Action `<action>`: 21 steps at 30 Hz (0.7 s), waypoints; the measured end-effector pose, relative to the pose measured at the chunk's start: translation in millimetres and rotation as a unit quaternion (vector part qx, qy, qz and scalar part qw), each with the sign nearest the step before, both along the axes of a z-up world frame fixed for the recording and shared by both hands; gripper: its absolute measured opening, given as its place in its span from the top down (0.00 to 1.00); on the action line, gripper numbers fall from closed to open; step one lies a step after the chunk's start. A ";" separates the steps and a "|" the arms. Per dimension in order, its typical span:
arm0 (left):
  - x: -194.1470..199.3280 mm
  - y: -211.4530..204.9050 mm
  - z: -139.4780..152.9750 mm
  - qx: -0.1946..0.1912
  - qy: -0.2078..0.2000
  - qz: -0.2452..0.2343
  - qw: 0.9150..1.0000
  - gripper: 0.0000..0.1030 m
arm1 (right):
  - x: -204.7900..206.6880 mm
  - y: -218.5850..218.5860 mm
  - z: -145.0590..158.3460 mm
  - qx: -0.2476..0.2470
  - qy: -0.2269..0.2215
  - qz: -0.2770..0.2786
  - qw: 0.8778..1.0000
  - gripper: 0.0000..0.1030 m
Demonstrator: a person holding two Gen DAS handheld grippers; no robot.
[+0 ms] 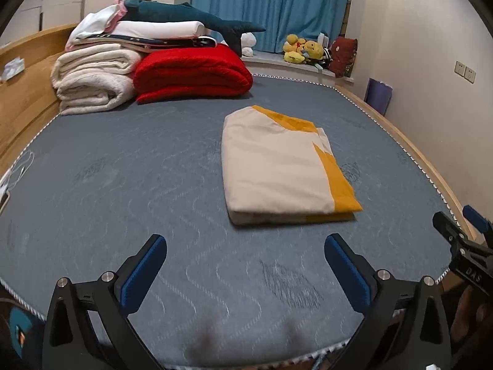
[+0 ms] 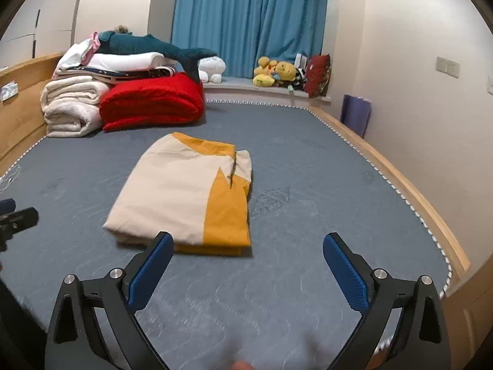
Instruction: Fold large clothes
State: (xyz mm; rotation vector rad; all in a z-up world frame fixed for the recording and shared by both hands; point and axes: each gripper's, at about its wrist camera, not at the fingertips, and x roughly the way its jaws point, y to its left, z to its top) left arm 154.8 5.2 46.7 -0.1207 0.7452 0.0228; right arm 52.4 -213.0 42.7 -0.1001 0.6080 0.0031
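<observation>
Lying flat on the grey mattress (image 1: 123, 166), the cream & yellow garment (image 1: 277, 166) was folded into a neat rectangle, roughly mid-bed, yellow band along its right edge. Left gripper (image 1: 245, 269) hovered over the near edge of the bed w/ jaws spread wide, nothing between them. Right gripper (image 2: 248, 268) was the same: wide apart, empty, its left finger just in front of the garment's near edge. Red blanket (image 1: 191, 74) & white blankets (image 1: 92, 83) were stacked by the headboard (image 1: 21, 101), well apart from the garment.
</observation>
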 end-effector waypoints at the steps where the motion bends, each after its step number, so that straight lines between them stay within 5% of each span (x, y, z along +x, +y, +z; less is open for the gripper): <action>1: -4.1 -3.5 -4.6 0.003 0.000 0.002 1.000 0.01 | -6.5 -1.2 0.8 0.002 0.000 -0.001 1.000 0.04; 5: -1.2 -5.7 -25.2 -0.010 0.032 0.012 0.999 0.01 | -30.8 11.1 -7.7 0.020 0.022 0.002 1.000 0.03; 21: 11.3 -19.5 -34.9 -0.006 0.017 0.001 1.000 0.01 | 2.5 45.8 -35.6 0.021 0.045 0.018 0.999 0.03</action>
